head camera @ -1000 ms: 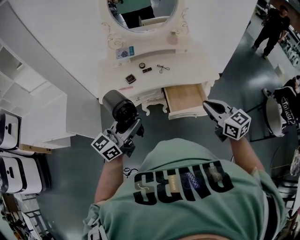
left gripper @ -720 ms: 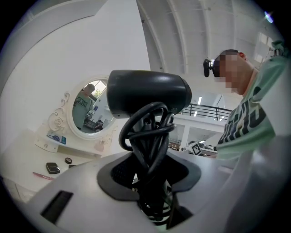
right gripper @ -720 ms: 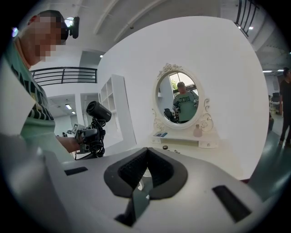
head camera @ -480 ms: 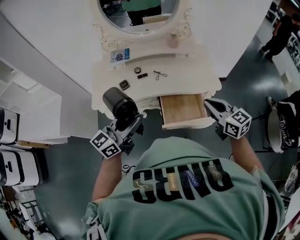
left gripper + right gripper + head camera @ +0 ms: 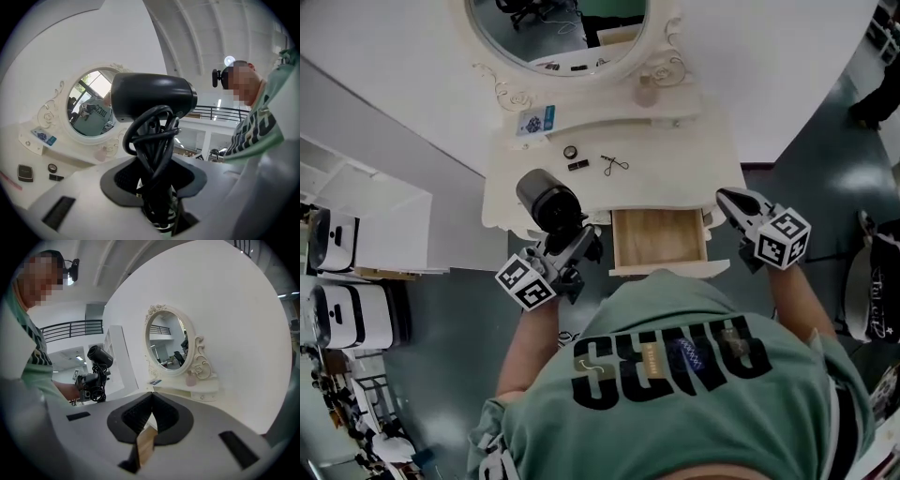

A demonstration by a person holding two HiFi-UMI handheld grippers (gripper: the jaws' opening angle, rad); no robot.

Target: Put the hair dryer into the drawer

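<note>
A big indoor hall: staged vanity table [image 5: 675,155], partition wall [image 5: 787,56], mezzanine railing [image 5: 70,328].

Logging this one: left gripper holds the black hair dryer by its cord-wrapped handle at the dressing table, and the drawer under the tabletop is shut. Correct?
Not quite. The drawer is pulled open, as the head view shows. The rest stands: the left gripper holds the black hair dryer by its cord-wrapped handle at the dressing table.

The black hair dryer [image 5: 548,202], cord looped round its handle, sits clamped by that handle in the left gripper [image 5: 570,248], just left of the pulled-out wooden drawer [image 5: 659,239].
</note>
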